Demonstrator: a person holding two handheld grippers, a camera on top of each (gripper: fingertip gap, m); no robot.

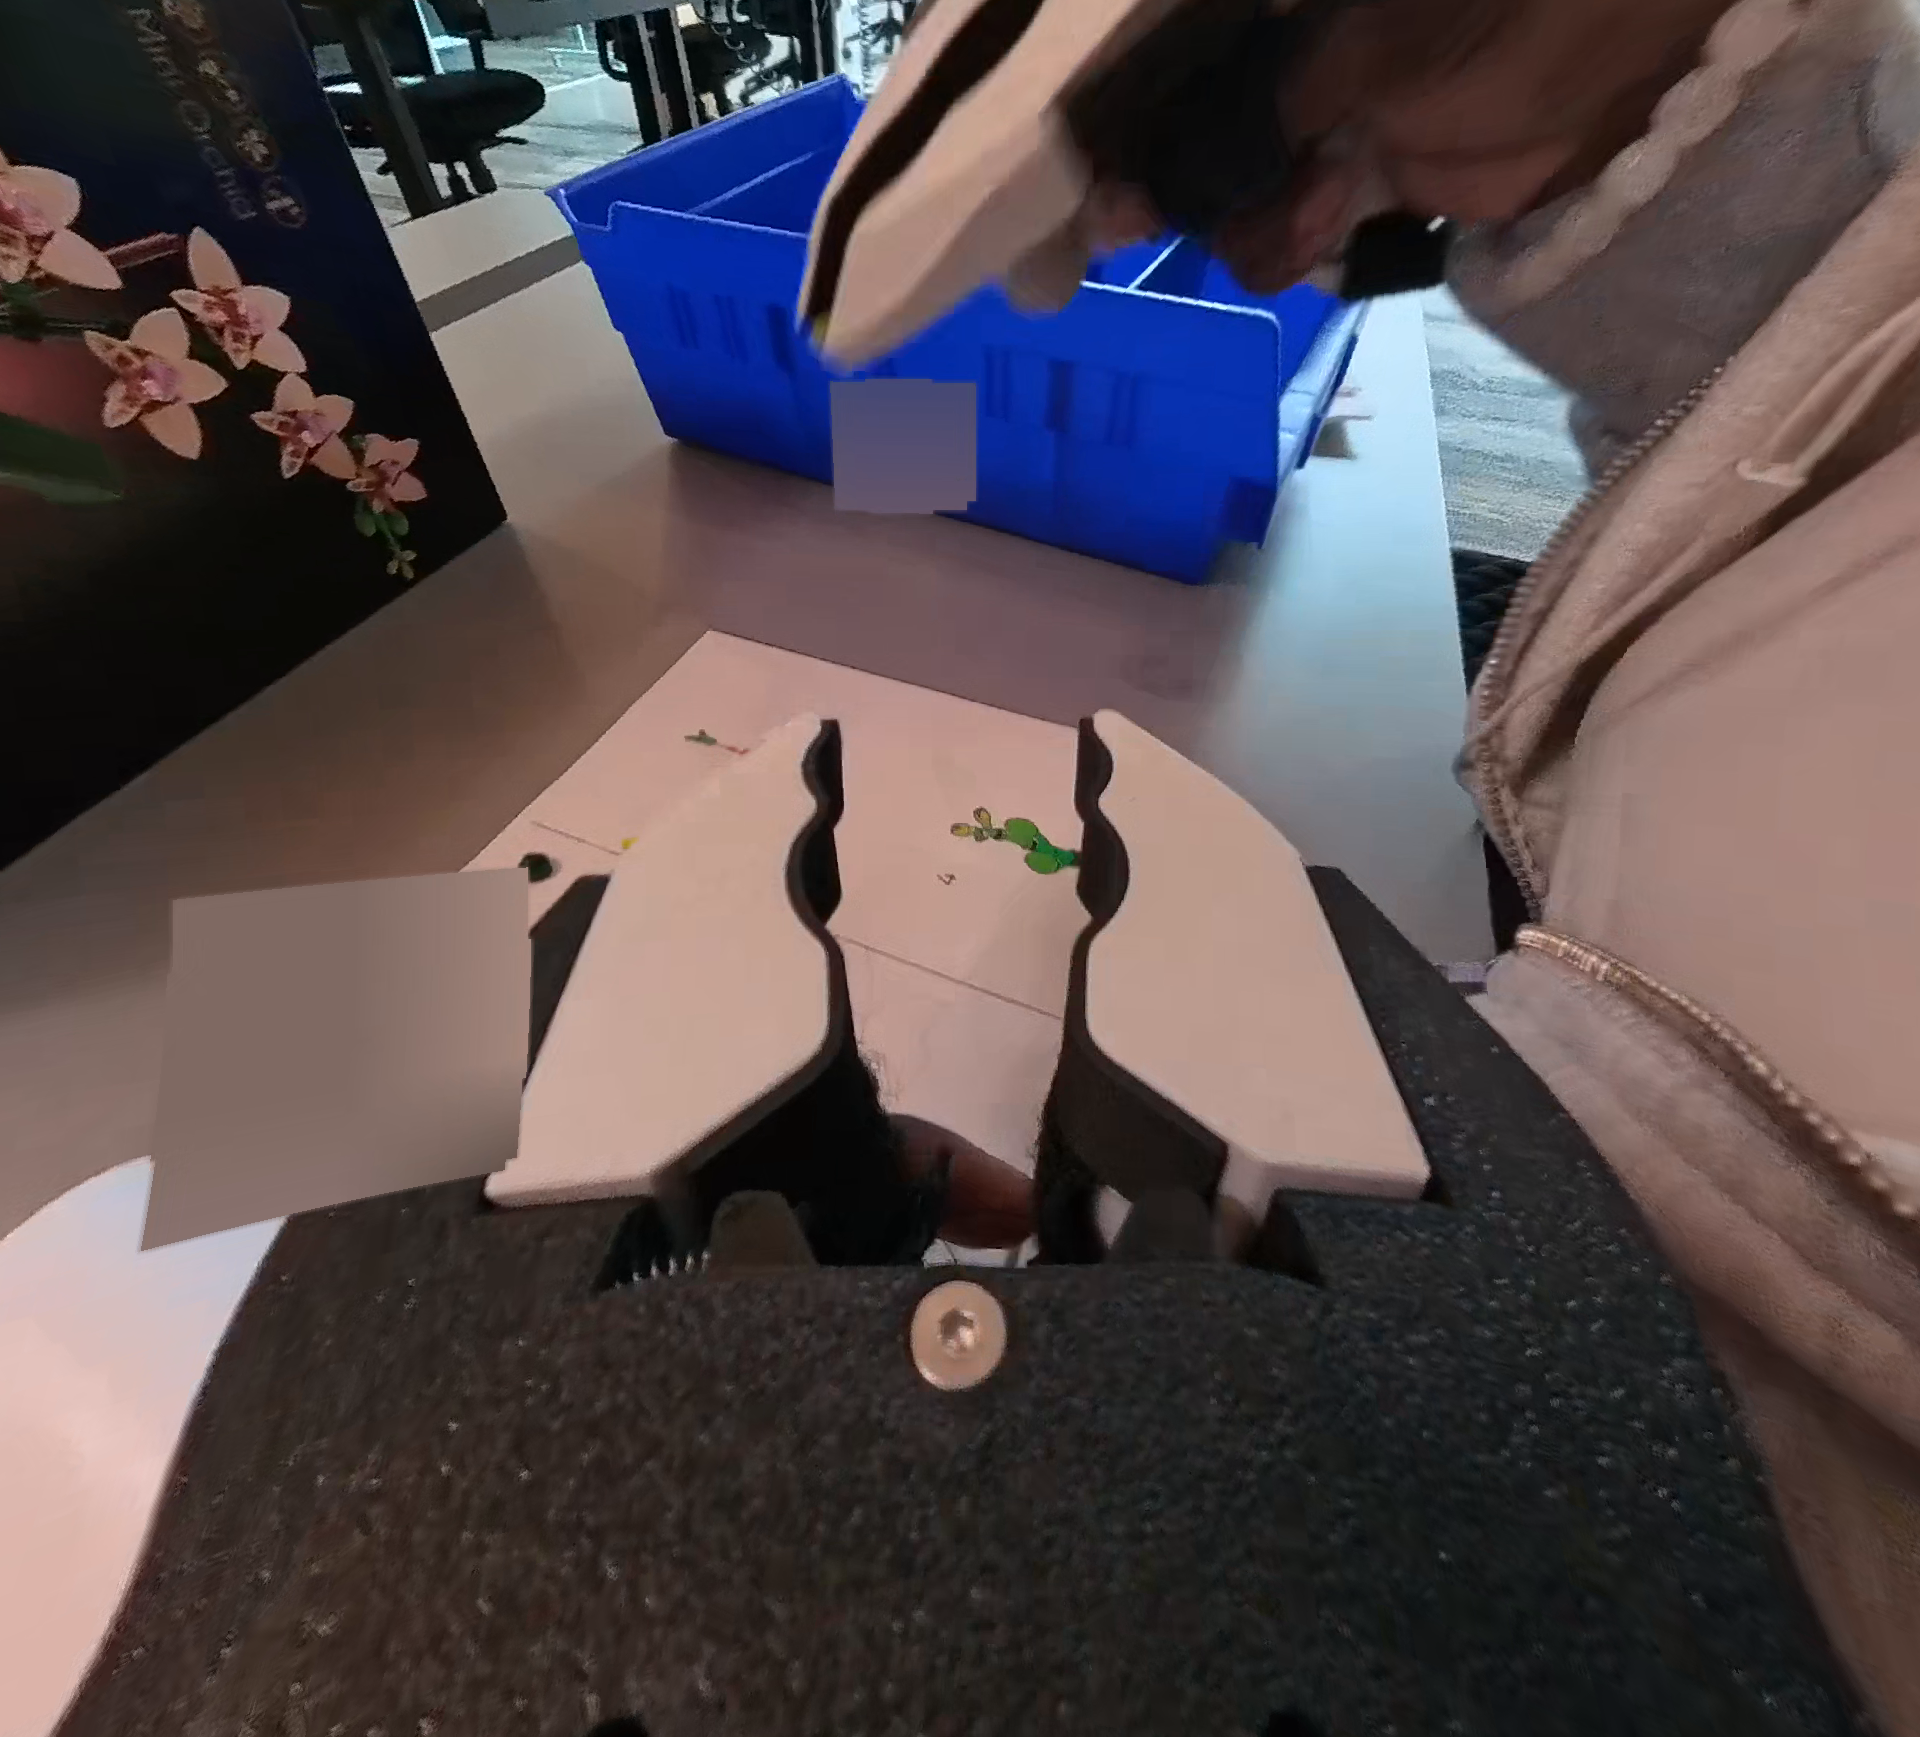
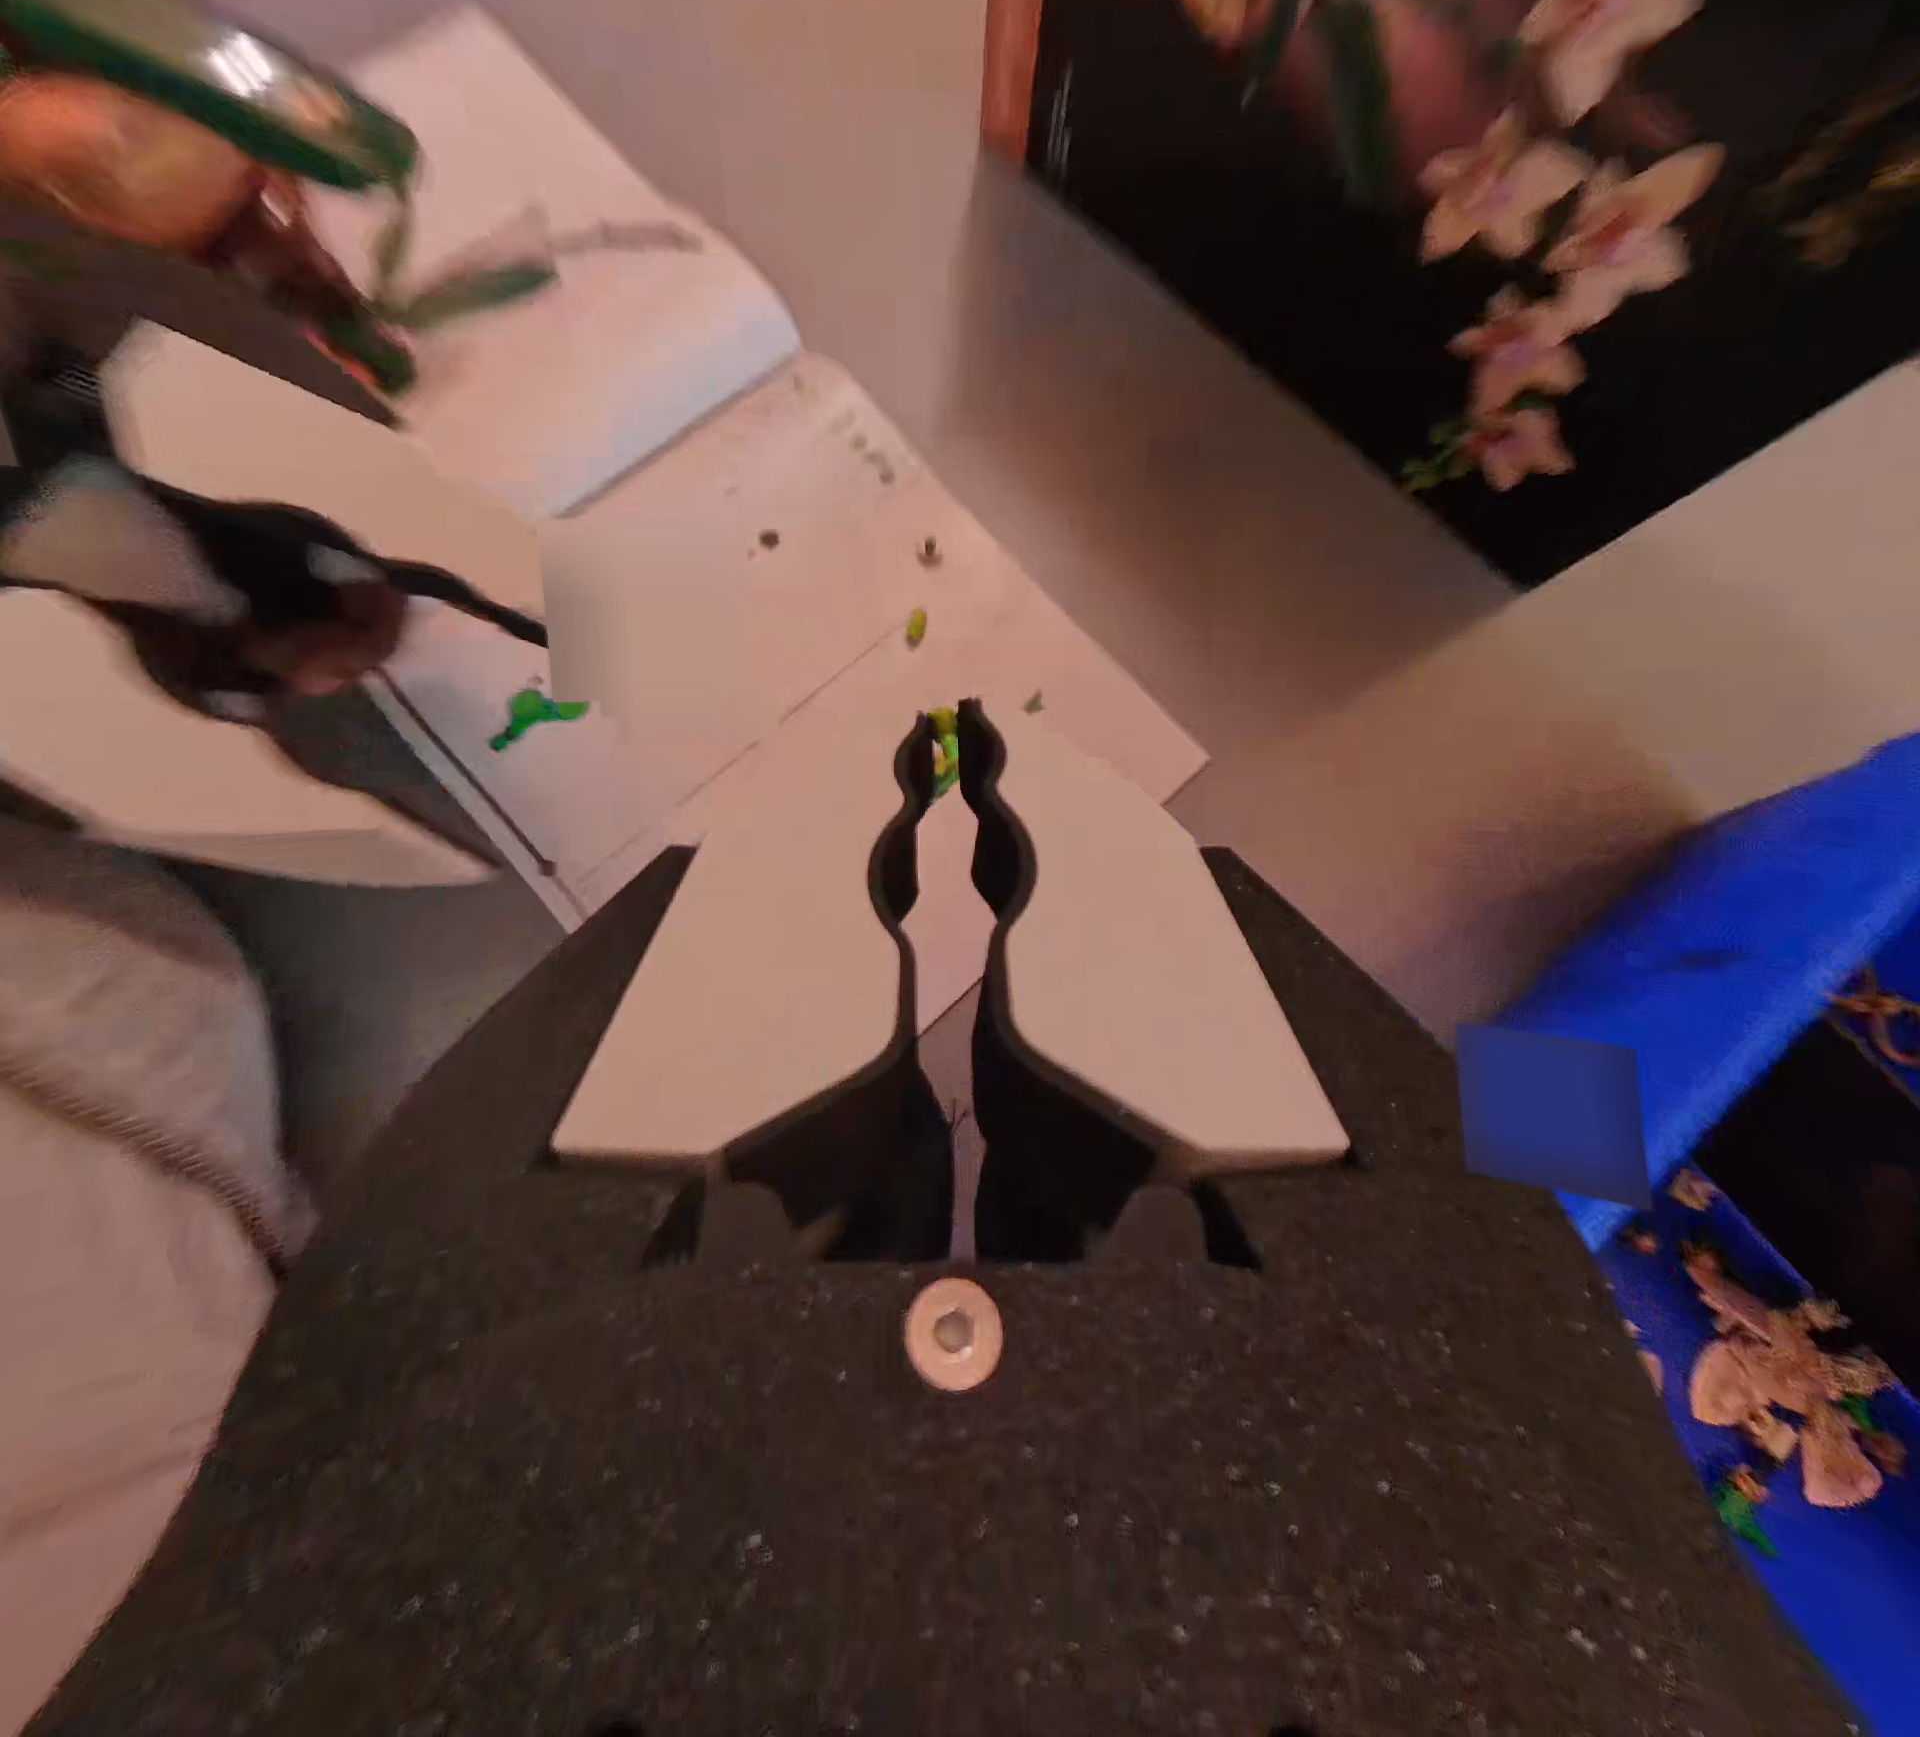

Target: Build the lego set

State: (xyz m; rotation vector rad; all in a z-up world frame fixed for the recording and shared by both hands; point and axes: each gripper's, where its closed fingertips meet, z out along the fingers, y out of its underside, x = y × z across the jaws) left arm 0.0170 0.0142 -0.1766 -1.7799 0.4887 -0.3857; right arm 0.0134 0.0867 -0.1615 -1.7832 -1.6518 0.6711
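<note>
My left gripper (image 1: pixel 956 742) is open and empty, low over a white instruction sheet (image 1: pixel 935 679) on the grey table. A small green lego piece (image 1: pixel 1023 840) lies on the sheet between its fingers. My right gripper (image 2: pixel 943 723) is shut on a small yellow-green lego piece (image 2: pixel 943 747) at its fingertips, held above the sheet. In the left wrist view the right gripper (image 1: pixel 831 326) hangs high in front of the blue bin, with a speck of yellow-green at its tip. A green leaf piece (image 2: pixel 535 716) and a small yellow-green piece (image 2: pixel 916 625) lie on the sheet (image 2: pixel 727 607).
A blue bin (image 1: pixel 1039 409) stands on the table behind the sheet; it holds pinkish lego pieces (image 2: pixel 1766 1375). The dark set box with orchid pictures (image 1: pixel 187 337) stands at the left. A person's beige jacket (image 1: pixel 1714 648) fills the right side. An open booklet (image 2: pixel 582 253) lies beyond the sheet. Across from one pair of fingers to the other is roughly 8 centimeters.
</note>
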